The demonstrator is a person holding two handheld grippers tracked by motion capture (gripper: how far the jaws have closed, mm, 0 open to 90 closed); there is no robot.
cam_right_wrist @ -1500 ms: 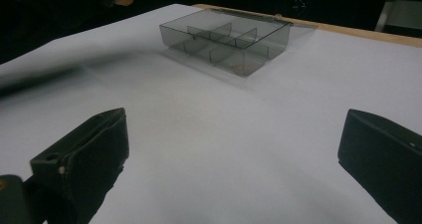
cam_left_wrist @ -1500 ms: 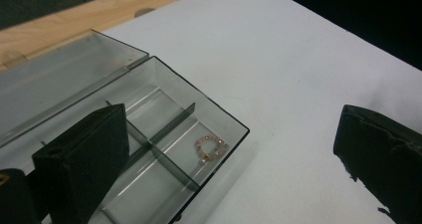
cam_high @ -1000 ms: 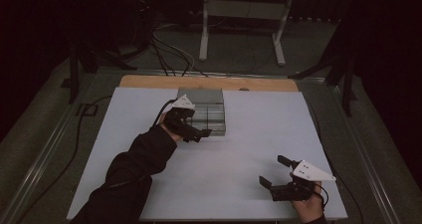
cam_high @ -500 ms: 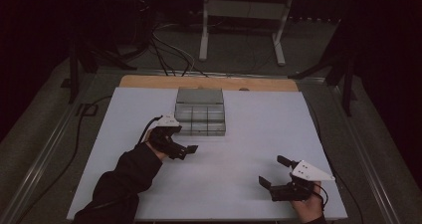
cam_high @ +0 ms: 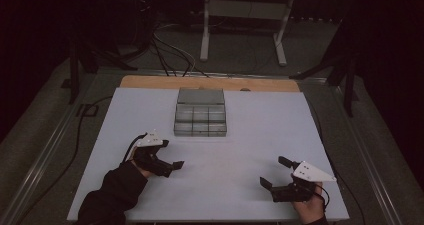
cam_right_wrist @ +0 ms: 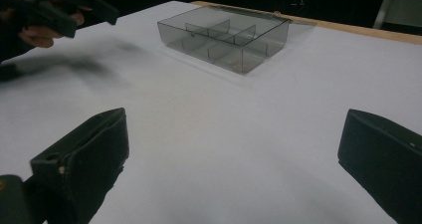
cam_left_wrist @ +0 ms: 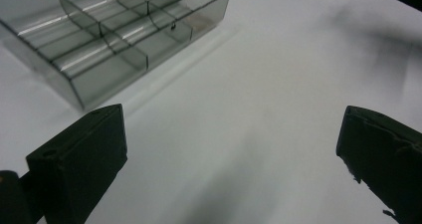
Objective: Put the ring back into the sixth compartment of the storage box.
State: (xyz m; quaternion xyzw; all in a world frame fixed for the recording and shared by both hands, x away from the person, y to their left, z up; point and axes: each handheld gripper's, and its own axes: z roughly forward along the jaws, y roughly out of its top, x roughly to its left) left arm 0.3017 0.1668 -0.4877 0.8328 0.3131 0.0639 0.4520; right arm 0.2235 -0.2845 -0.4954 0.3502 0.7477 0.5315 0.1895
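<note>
Left hand-held gripper [cam_high: 170, 166] is held low over the table [cam_high: 250, 135], jaws spread wide, nothing gripped; right hand-held gripper [cam_high: 274, 175] likewise spread and empty near the table's front right. Compartment box [cam_high: 200, 119] is seen just ahead of the left one, centred toward the far edge, resting flat, apart from both. It is judged light, rigid and thin-walled clear plastic: smooth, likely slippery, may slide when nudged and could crack if squeezed hard. An outer wall or a divider [cam_left_wrist: 127, 50] is best pinched from above, gently; a small speck sits in one compartment, unidentifiable.
</note>
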